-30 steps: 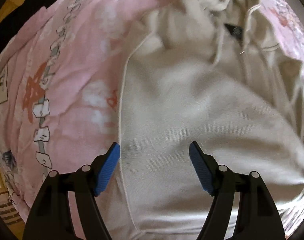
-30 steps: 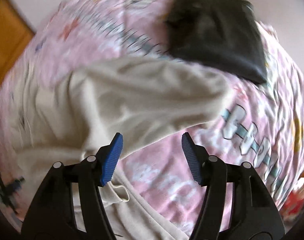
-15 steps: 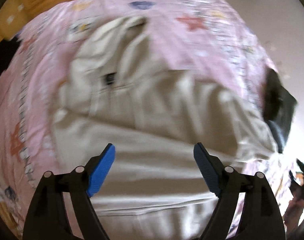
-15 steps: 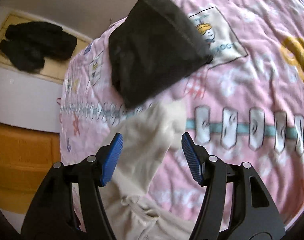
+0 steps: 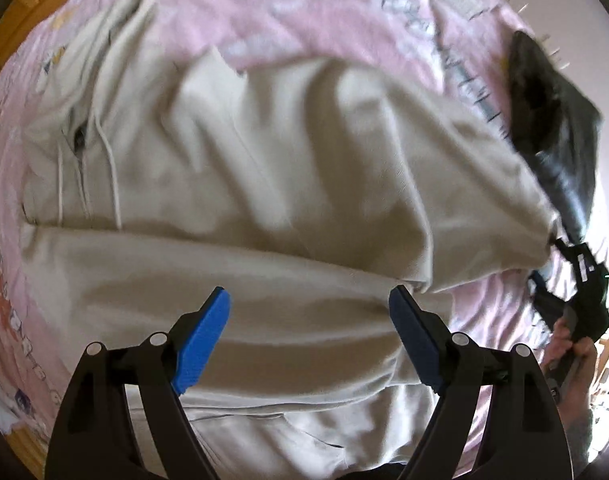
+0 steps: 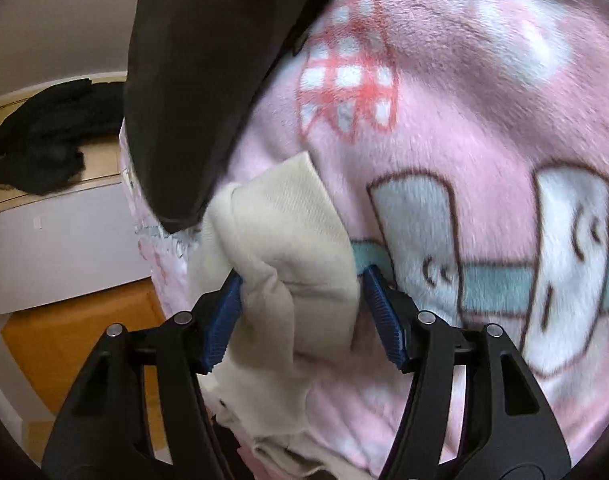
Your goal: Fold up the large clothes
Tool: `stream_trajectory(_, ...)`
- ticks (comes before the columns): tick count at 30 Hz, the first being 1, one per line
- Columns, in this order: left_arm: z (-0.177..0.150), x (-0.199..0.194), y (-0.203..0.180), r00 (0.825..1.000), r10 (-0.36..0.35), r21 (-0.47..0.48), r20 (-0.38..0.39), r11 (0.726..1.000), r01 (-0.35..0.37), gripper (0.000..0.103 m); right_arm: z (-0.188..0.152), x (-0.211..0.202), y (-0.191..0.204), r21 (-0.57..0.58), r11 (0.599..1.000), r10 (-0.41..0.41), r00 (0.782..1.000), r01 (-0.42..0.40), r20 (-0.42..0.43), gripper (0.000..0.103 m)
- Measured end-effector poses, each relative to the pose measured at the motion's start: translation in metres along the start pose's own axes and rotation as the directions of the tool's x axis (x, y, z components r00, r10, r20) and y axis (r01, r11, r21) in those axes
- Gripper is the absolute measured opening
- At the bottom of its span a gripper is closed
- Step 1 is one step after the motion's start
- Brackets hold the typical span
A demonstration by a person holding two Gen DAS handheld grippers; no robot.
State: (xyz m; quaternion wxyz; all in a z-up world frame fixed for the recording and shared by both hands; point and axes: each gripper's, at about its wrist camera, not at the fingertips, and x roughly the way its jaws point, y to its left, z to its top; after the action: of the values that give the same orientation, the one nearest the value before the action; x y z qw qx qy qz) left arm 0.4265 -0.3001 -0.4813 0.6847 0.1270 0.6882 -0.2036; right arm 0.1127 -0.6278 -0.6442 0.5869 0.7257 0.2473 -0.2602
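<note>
Cuff [image 6: 292, 240] of the cream hoodie [image 5: 264, 200] on the pink bed blanket [image 6: 464, 120] sits between the right gripper [image 6: 300, 304] pads, not yet pinched, so squeeze first, while the left gripper [image 5: 308, 336], just opened wider, hangs empty above.

Cream hoodie [image 5: 288, 184]: matt knit cloth, ribbed at the cuff [image 6: 288, 236]. Pink blanket [image 6: 484, 128]: soft, fuzzy plush. Dark folded garment [image 6: 200, 72]: matt, smooth cloth. Gripper pads [image 6: 220, 320]: blue ridged plastic on matt black plastic arms.
</note>
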Motion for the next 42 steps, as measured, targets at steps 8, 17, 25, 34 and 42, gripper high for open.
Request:
stream_trajectory(8, 0.0, 0.014, -0.006, 0.999, -0.005, -0.054, -0.036, 0.999, 0.003, 0.079, -0.002, -0.015, 0.077, -0.337, 0.941, 0.049, 0.999, -0.041, 0.016, 0.016)
stream_trajectory(17, -0.009, -0.008, 0.0, 1.0, -0.02, -0.05, 0.001, 0.999, 0.02, 0.079, -0.022, -0.065, 0.2, -0.625, 0.78, 0.122, 0.981, 0.0, 0.152, 0.014)
stream_trajectory(25, -0.012, -0.015, 0.03, 0.999, -0.017, -0.112, 0.03, 0.994, 0.021, 0.079, -0.12, -0.031, 0.25, -0.874, 0.306, -0.074, 0.924, 0.378, 0.374, 0.014)
stream_trajectory(34, -0.029, 0.004, 0.08, 1.0, 0.001, -0.193, -0.009, 0.981, -0.003, 0.079, -0.207, 0.076, 0.18, -0.933, 0.174, -0.303, 0.918, 0.316, 0.254, 0.02)
stream_trajectory(42, -0.026, 0.023, 0.098, 0.999, 0.02, -0.199, -0.031, 0.98, -0.026, 0.079, -0.189, 0.029, 0.176, -0.918, 0.33, -0.27, 0.954, 0.221, 0.133, 0.064)
